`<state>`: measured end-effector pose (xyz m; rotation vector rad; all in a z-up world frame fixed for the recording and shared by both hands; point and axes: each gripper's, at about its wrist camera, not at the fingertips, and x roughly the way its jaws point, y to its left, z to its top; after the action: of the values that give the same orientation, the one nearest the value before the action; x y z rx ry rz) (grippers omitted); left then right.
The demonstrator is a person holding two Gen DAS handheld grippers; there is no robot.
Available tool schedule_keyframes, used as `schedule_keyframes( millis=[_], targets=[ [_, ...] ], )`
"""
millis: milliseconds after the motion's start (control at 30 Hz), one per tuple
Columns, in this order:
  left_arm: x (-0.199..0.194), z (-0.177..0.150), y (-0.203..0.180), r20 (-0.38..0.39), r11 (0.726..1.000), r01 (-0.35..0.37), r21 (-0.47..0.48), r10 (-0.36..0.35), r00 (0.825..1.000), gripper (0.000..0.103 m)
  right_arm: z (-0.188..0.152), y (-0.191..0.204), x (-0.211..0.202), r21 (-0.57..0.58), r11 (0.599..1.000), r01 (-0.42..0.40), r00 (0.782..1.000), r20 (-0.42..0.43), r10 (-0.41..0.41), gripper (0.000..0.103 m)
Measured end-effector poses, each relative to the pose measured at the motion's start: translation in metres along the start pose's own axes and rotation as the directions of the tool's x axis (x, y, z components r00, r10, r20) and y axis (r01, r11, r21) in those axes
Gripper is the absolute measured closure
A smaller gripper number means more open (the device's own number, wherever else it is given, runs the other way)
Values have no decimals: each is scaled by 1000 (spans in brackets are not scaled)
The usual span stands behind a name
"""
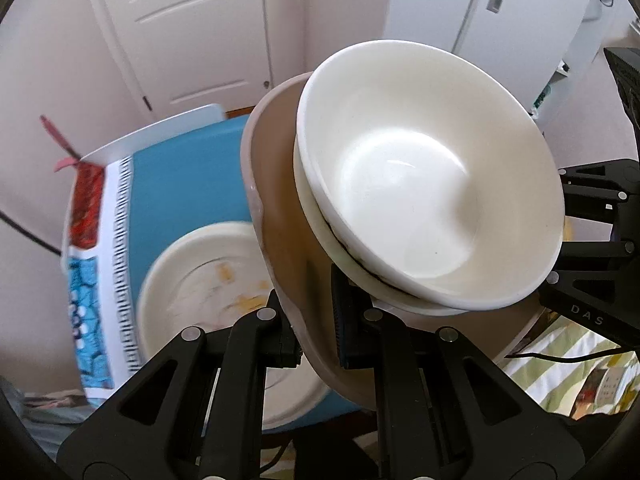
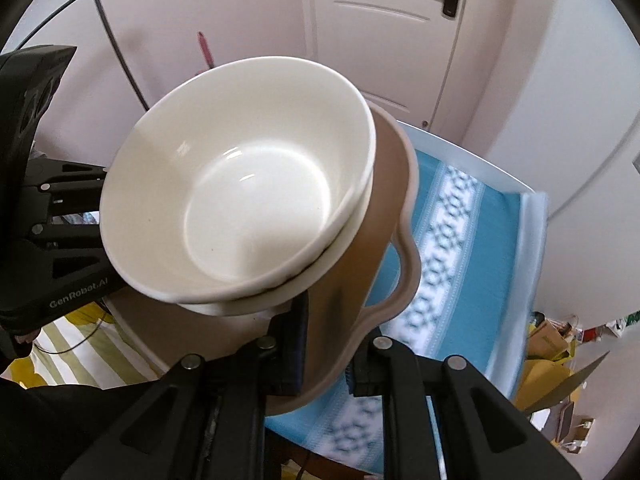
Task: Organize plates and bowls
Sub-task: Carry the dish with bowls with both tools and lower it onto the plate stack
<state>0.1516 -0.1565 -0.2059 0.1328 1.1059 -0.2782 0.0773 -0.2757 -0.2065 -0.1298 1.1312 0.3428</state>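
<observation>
A tan plate (image 1: 276,208) with a wavy rim is held in the air above the table, tilted. Two stacked white bowls (image 1: 424,184) sit on it. My left gripper (image 1: 320,336) is shut on the plate's near rim, one pad on each face. My right gripper (image 2: 326,344) is shut on the opposite rim of the same plate (image 2: 376,248), under the white bowls (image 2: 240,204). Each gripper shows at the side of the other's view. A cream plate (image 1: 200,280) with food stains lies on the table below.
The table carries a blue patterned cloth (image 2: 460,248) over a white edge (image 1: 160,132). A white door (image 2: 384,32) and pale walls stand behind. A striped green and white fabric (image 1: 560,364) lies beside the table, and cardboard clutter (image 2: 548,344) sits on the floor.
</observation>
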Motion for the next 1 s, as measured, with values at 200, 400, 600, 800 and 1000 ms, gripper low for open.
schedule_keyframes(
  millis=[200,400,600,800,1000],
  targets=[
    [-7,-31,59,-31,1000,-6,1,6,1000,94,17,57,22,8,1000,-20,1000,-17,20,89],
    [7,-54,106,-75,999,8,37,-6,997,94,23,99,56,56,998,-27,999,-46,30,89],
    [26,-68,127,-92,998,28,53,-23,996,94,19,114,82,108,994,-22,998,-61,29,89],
    [41,-77,130,-94,998,54,43,-50,994,94,13,114,97,123,992,-24,998,-63,32,89],
    [50,-82,132,-102,998,50,28,-47,994,94,12,110,106,133,991,-29,998,-57,37,89]
  ],
)
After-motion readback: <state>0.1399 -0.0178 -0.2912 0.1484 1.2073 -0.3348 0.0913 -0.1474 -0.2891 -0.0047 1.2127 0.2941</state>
